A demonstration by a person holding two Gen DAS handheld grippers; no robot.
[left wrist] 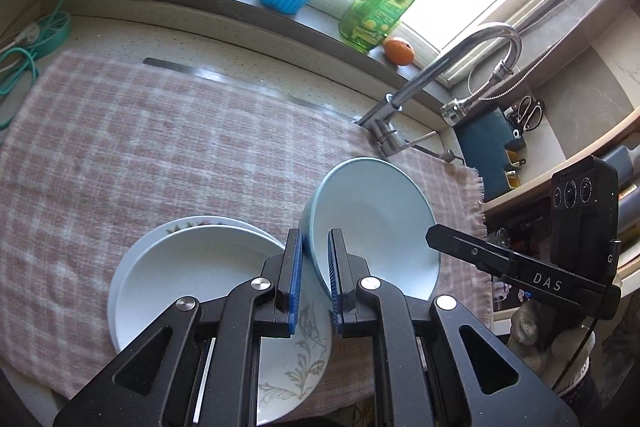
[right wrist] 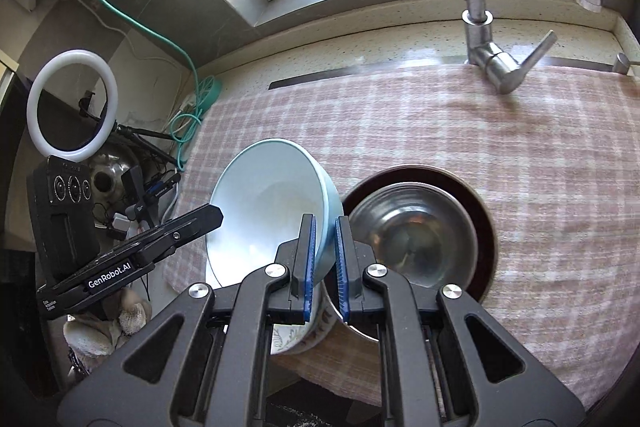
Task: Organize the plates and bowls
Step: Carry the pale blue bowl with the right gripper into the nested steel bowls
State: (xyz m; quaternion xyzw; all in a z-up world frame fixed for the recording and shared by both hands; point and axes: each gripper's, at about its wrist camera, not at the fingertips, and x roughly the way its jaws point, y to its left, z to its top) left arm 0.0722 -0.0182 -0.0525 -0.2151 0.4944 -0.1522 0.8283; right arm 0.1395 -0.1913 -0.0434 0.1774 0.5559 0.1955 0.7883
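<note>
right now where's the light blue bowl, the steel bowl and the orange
light blue bowl (right wrist: 272, 203): right wrist view, on its inner wall
steel bowl (right wrist: 416, 235): right wrist view, on its inside bottom
orange (left wrist: 398, 51): left wrist view, on its front side

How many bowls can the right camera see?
3: a light blue bowl in the right tongs, a floral bowl under it, a steel bowl on the dark plate. More may be hidden.

Left gripper (left wrist: 315, 277) black angular linkages, silver round pivot screws, blue ribbed finger pads (left wrist: 296, 275), right gripper (right wrist: 325, 261) same build, white "GenRobot.AI" lettering, pale knit gloves
</note>
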